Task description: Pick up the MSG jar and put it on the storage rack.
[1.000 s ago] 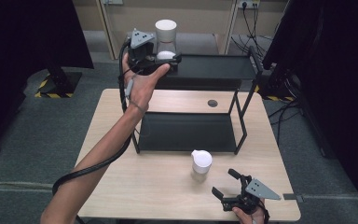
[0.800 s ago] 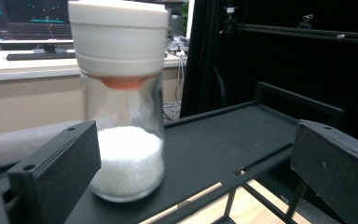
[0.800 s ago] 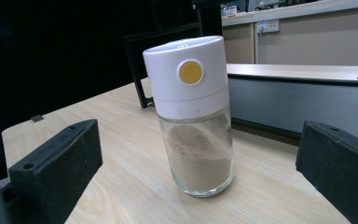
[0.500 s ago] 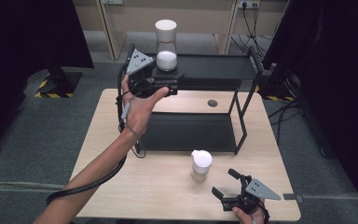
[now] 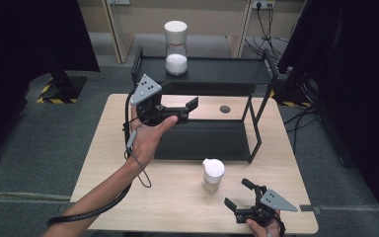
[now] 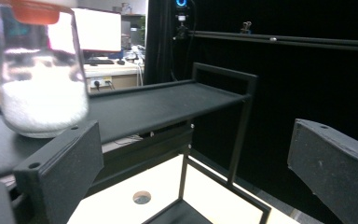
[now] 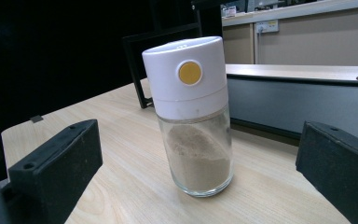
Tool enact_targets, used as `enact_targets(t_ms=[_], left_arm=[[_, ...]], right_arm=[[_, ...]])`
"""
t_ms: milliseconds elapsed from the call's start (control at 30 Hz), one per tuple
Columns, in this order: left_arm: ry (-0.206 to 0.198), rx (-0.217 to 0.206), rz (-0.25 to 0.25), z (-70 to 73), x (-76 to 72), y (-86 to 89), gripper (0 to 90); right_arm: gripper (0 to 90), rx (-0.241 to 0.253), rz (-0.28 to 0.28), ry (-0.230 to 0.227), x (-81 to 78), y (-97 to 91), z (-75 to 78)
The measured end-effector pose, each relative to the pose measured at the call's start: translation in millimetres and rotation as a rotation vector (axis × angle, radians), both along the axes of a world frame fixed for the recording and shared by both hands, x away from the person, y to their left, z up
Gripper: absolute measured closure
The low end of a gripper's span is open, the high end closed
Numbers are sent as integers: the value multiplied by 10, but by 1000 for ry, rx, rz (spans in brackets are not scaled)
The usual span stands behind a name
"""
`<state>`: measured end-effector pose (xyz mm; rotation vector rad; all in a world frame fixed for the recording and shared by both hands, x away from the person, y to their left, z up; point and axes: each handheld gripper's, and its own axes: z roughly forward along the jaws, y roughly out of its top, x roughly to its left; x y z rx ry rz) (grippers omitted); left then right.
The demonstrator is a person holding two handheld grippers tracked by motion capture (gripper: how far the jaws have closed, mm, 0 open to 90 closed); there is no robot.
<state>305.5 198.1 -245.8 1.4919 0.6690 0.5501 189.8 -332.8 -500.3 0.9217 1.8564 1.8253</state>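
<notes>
The left gripper point(image 5: 190, 109) is held above the table point(image 5: 108, 148), in front of the upper shelf point(image 5: 217, 70) of the black rack point(image 5: 254, 123). Its jaws stand wide apart with nothing between them, and they have just been closing slightly. A glass jar of white powder point(image 5: 176, 42) with a white cap stands upright on the left part of the upper shelf, apart from this gripper; in the left gripper view the jar point(image 6: 39, 74) rises just beyond the left jaw.

The right gripper point(image 5: 238, 195) rests at the near right corner of the table, jaws wide apart and holding nothing. A glass shaker point(image 5: 212, 175) with a white cap stands upright just beyond it, near the table's near edge, in front of the rack's lower shelf point(image 5: 202, 140). In the right gripper view the shaker point(image 7: 193, 116) holds tan powder and carries a yellow button on its cap
</notes>
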Motion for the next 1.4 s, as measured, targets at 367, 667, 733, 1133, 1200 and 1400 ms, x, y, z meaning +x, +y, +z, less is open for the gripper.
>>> enact_targets(t_ms=[367,667,733,1133,1200,1400], left_arm=[[-3,-10,-70,-327,-136,49,23],[-7,-13,-94,-572,-252,114,21],[-10,-13,-101,-620,-272,128,21],[-6,-11,-127,-938,-374,177,20],[-10,-11,-131,-993,-391,183,20],[-13,-19,-144,-1117,-431,224,19]], right_arm=[[6,-3,-1,0,-4,2,3],[6,-1,-2,0,-4,1,1],[6,-1,-1,0,-3,2,1],[6,0,-1,1,-5,5,2],[6,0,-1,1,-5,6,2],[6,0,-1,1,-6,4,2]])
